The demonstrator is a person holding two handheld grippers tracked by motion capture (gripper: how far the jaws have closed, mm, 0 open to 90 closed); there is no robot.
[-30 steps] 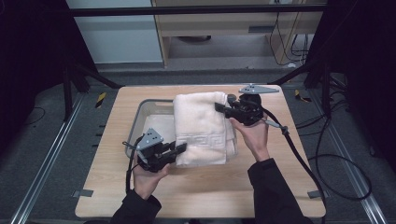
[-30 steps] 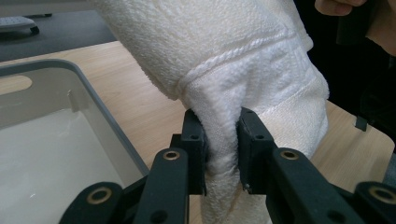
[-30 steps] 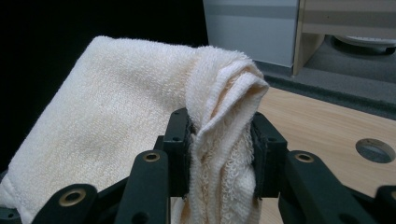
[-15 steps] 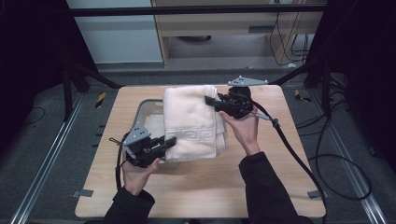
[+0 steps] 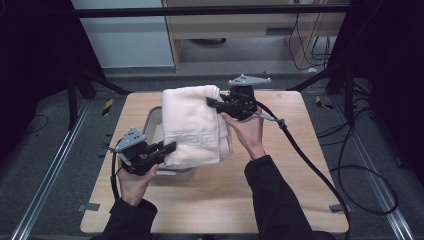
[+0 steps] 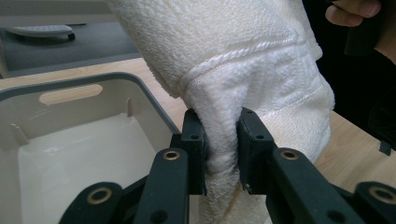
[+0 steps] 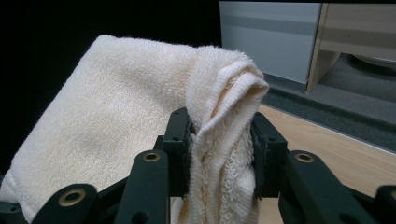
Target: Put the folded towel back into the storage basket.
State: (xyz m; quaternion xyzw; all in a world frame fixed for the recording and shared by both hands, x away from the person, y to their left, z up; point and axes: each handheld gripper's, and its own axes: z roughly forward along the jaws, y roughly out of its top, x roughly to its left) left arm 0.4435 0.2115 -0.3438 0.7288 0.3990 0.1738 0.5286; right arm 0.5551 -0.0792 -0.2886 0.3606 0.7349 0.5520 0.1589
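Note:
A folded cream towel (image 5: 194, 125) hangs in the air between my two grippers, above a pale grey bin (image 5: 152, 126) on the wooden table. My left gripper (image 5: 169, 148) is shut on the towel's near left corner (image 6: 222, 154), with cloth bunched between its jaws. At the far right corner, my right gripper (image 5: 212, 103) is shut on the towel (image 7: 219, 149) too. The bin (image 6: 70, 140) lies open and bare inside, just left of the held corner. The towel covers most of the bin in the high view.
The wooden table (image 5: 290, 190) has bare surface to the right and front. Black cable (image 5: 300, 155) trails from the right gripper across the table's right side. A cabinet (image 5: 235, 30) and floor rails (image 5: 50, 170) lie beyond the table.
Both grippers have carried the towel leftward across the table, from right of the bin to over it. Their hold on the towel is unchanged.

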